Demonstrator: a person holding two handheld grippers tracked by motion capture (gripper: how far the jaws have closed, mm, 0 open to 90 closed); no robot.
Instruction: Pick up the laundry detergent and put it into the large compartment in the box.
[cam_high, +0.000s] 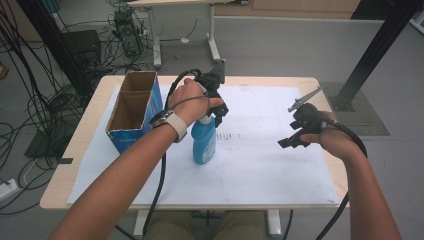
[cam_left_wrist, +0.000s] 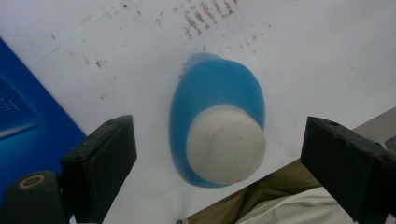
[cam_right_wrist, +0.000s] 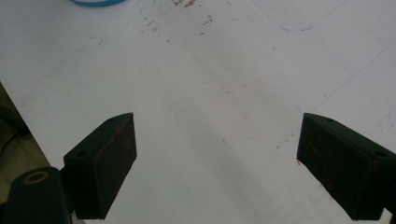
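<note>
A blue bottle (cam_high: 204, 144) with a white cap stands upright on the white sheet (cam_high: 260, 165) near the table's middle. My left gripper (cam_high: 218, 111) hovers right above its top, pointing down. In the left gripper view the white cap (cam_left_wrist: 226, 143) and blue body (cam_left_wrist: 212, 86) sit between the two wide-apart jaws of the left gripper (cam_left_wrist: 218, 128), with no contact. My right gripper (cam_high: 290, 141) is held over the sheet's right part, apart from the bottle. The right gripper (cam_right_wrist: 217, 121) stands open with bare sheet between its jaws, and the bottle's blue edge (cam_right_wrist: 98, 2) shows at the top.
An open cardboard box (cam_high: 131, 107) with blue sides stands left of the bottle, close to my left forearm; its blue wall (cam_left_wrist: 23, 121) is seen beside the left jaw. The wooden table's rim (cam_high: 310, 81) borders the sheet. Cables and a black frame post (cam_high: 372, 50) surround the table.
</note>
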